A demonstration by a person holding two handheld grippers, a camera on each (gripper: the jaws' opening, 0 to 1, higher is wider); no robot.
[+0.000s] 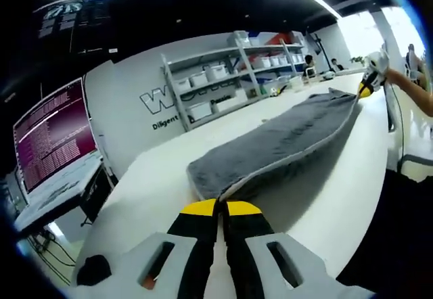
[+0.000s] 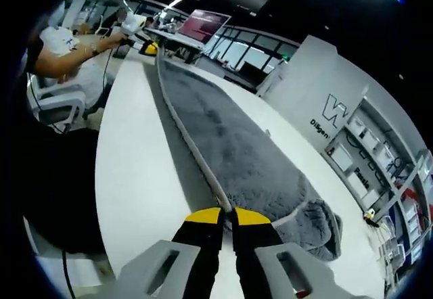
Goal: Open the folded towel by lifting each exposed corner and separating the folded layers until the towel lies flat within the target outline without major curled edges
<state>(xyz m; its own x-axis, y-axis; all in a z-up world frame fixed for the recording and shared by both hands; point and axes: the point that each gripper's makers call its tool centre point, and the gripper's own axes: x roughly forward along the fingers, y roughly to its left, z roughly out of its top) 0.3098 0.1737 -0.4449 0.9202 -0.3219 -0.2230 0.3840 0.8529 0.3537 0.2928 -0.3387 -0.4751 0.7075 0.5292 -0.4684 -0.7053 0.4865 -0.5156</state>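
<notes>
Spanning most of both views, white table [image 1: 155,184] carries the grey towel [image 1: 284,140], stretched long between the two grippers and held partly off the surface, white hem along its near edge. Towel lies lengthwise down the table, far end bunched in the right gripper view [image 2: 318,228]. Shelving rack [image 1: 230,76] with white bins stands against the white wall behind; monitor [image 1: 51,133] with pink text sits on a desk off the table's end. Person's forearm [image 1: 409,89] reaches in low and level over the table edge. Left gripper [image 1: 220,208], yellow-tipped jaws pressed together, pinches the towel's corner hem; it also shows far off in the right gripper view [image 2: 150,47]. Right gripper [image 2: 226,216], jaws likewise closed, nips the hem at the opposite end, seen small in the left gripper view [image 1: 367,89].
</notes>
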